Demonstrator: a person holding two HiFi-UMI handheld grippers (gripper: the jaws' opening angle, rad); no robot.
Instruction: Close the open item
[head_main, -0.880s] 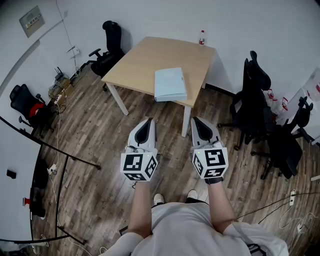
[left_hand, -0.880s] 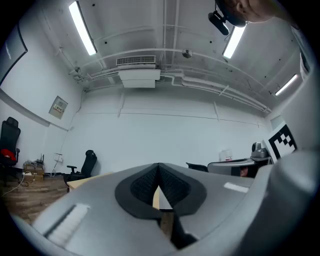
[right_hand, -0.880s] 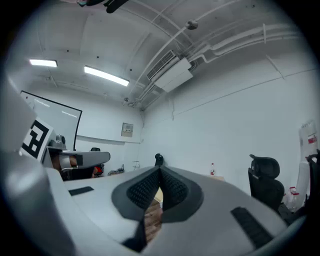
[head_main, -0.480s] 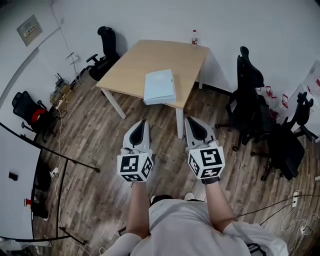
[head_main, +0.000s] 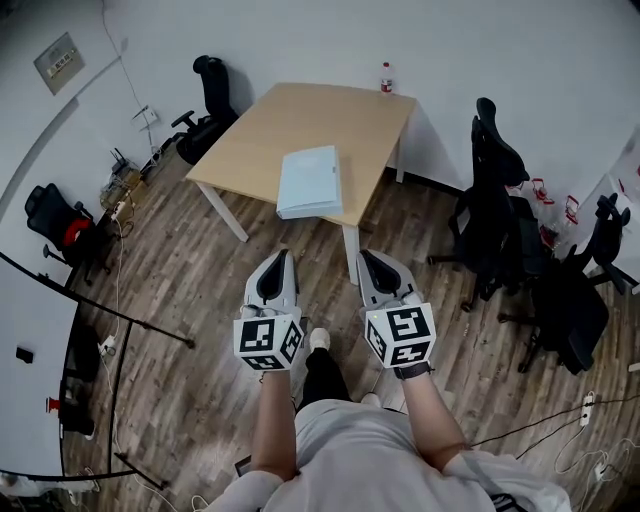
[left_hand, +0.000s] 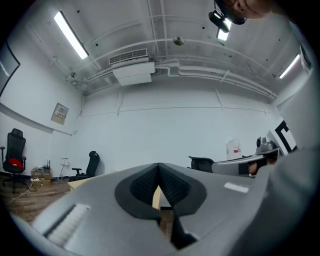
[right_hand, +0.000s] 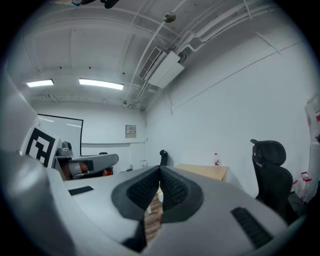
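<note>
Together, left gripper (head_main: 282, 258) and right gripper (head_main: 364, 258) hung over the wood floor (head_main: 200, 290), fingers closed on nothing; pale blue folder (head_main: 310, 181) lay on bench (head_main: 300, 115), well apart from both.

A wood-plank floor (head_main: 200, 290) is bounded by white walls (head_main: 300, 40). A light wooden tabletop (head_main: 300, 120) is set near the wall, flanked by black office chairs (head_main: 495, 200). Strip lights (left_hand: 71, 35) and an air-conditioning unit (left_hand: 132, 70) are mounted overhead.

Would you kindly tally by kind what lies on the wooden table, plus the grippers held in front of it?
pale blue folder: 1
bottle: 1
grippers: 2 (left gripper, right gripper, both shut)
Total: 4
</note>
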